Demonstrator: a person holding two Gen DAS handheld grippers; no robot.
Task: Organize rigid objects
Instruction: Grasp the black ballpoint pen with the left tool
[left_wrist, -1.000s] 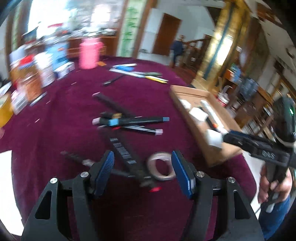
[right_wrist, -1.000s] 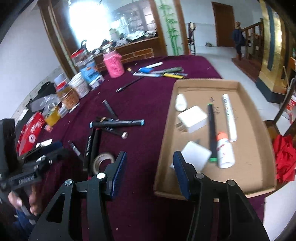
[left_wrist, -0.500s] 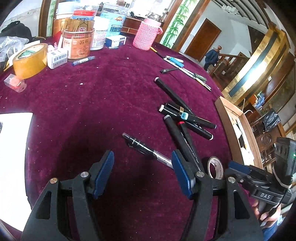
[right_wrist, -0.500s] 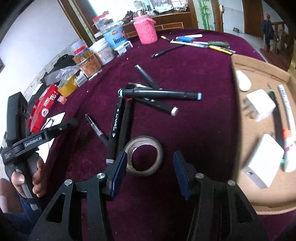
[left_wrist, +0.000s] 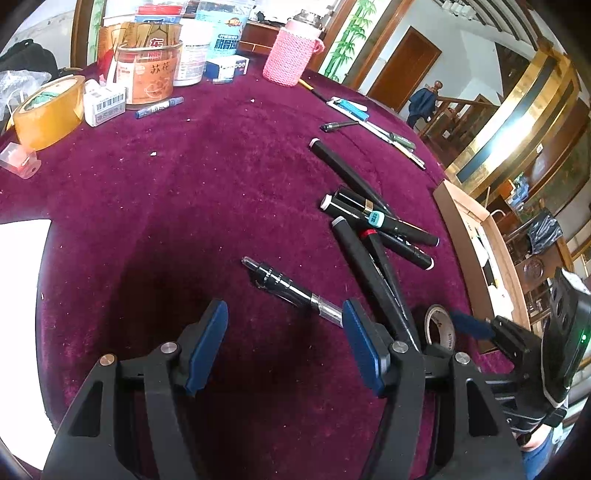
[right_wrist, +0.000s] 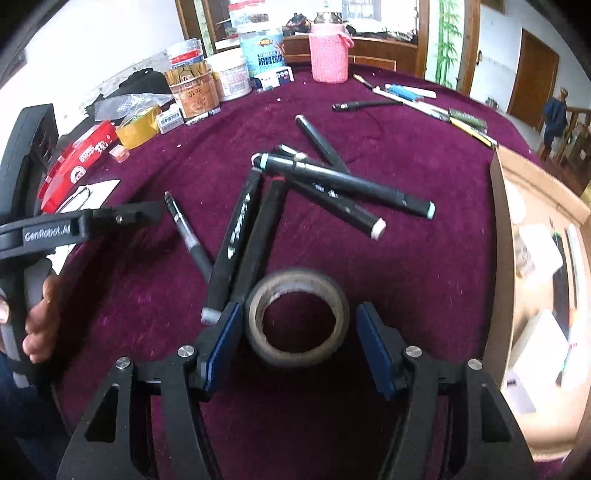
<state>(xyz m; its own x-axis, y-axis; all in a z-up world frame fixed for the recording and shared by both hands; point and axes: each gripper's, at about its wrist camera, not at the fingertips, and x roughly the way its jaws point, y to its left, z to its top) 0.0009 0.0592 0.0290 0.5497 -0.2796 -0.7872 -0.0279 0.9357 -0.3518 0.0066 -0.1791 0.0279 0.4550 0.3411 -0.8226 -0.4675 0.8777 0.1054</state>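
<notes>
The tape roll (right_wrist: 297, 317) lay flat on the purple cloth (right_wrist: 424, 258), right between the two fingers of your right gripper (right_wrist: 299, 347). Its hole faced up. Those jaws were opening, and the blue pads were not pressing on the roll. The left pad looked very close to its side, maybe just touching, and the right pad stood a little apart. So your right gripper had hold of nothing yet.

Your right hand was the nearer one. I think the next move was to close on the roll across its round side. The ends of two black markers (right_wrist: 240, 240) sat just beside the left pad, so you could have bumped them.

Your left gripper (left_wrist: 284, 343) stood about half open and was empty. A black pen (left_wrist: 291, 290) lay just ahead of it, slanting up and away to the left, with its silver end close to the right pad.

The cardboard tray (right_wrist: 496, 258) sat off to the right of your right gripper.

You could read "GenRobot.AI" on the side of the left gripper. The jars (right_wrist: 195, 96) far ahead had Chinese writing too small for me to read.
</notes>
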